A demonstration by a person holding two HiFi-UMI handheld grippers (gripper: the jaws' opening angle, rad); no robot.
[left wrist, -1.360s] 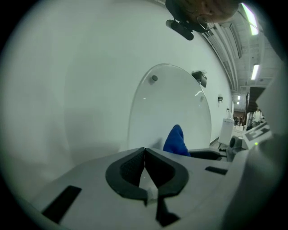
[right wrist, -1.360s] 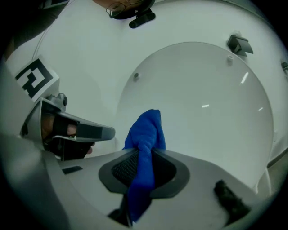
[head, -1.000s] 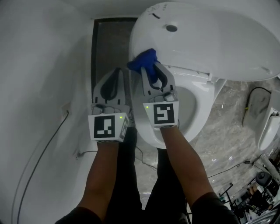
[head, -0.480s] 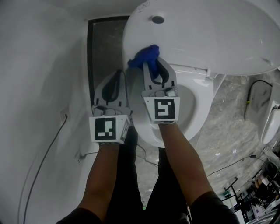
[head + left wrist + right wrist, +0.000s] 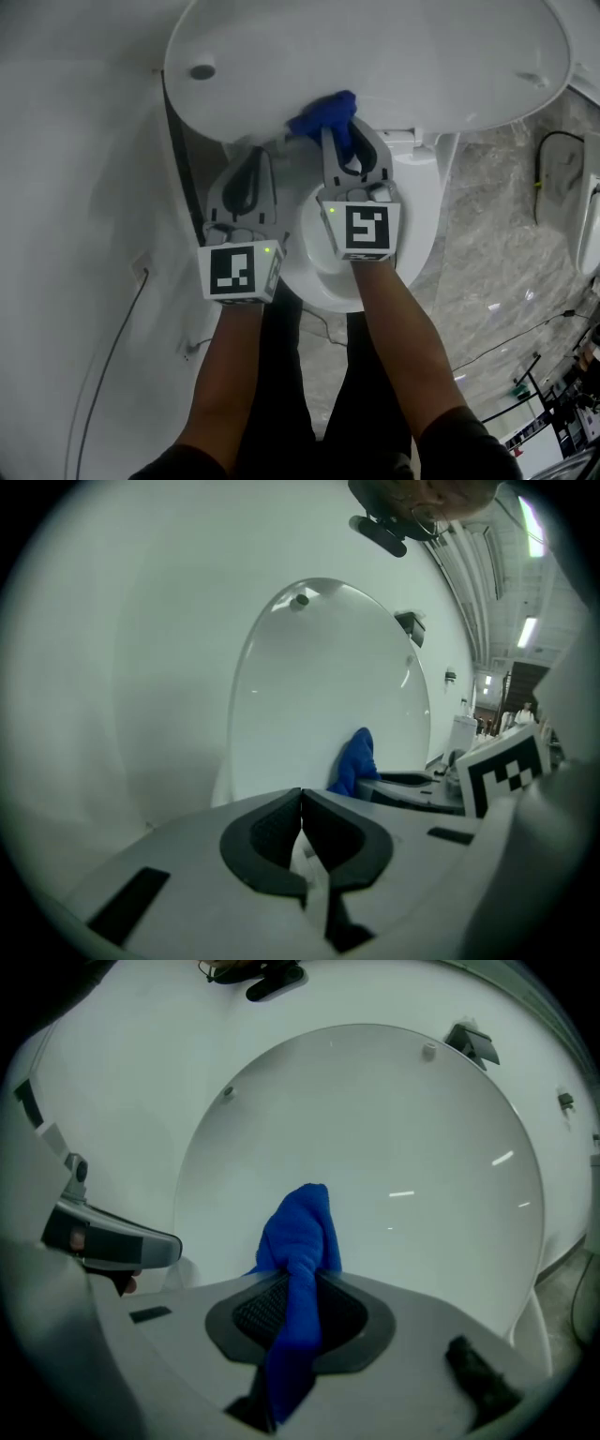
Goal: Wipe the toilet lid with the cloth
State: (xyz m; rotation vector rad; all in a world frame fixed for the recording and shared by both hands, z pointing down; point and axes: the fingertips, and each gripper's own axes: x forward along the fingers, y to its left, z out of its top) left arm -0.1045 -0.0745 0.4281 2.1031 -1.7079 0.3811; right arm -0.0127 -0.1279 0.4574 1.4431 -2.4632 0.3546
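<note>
The white toilet lid [image 5: 375, 66] stands raised, and it fills the right gripper view [image 5: 394, 1166]. A blue cloth [image 5: 324, 114] is bunched against the lid's lower edge, with my right gripper [image 5: 338, 127] shut on it. In the right gripper view the cloth [image 5: 300, 1241] sticks out past the jaws and presses on the lid. My left gripper [image 5: 251, 161] is shut and holds nothing, just left of the right one and below the lid's edge. The left gripper view shows its closed jaws [image 5: 302, 799], the lid [image 5: 319, 696] and the cloth [image 5: 357, 759] beyond.
The white toilet seat [image 5: 412, 234] and bowl lie under my right arm. A white curved wall or tub [image 5: 84, 234] runs along the left with a thin cable [image 5: 112, 328] on it. Grey marbled floor [image 5: 506, 234] lies to the right, with cables and gear at the far right.
Both grippers have shifted right along the lid's lower edge, the cloth sliding with the right one. The lid now sits further left in the head view.
</note>
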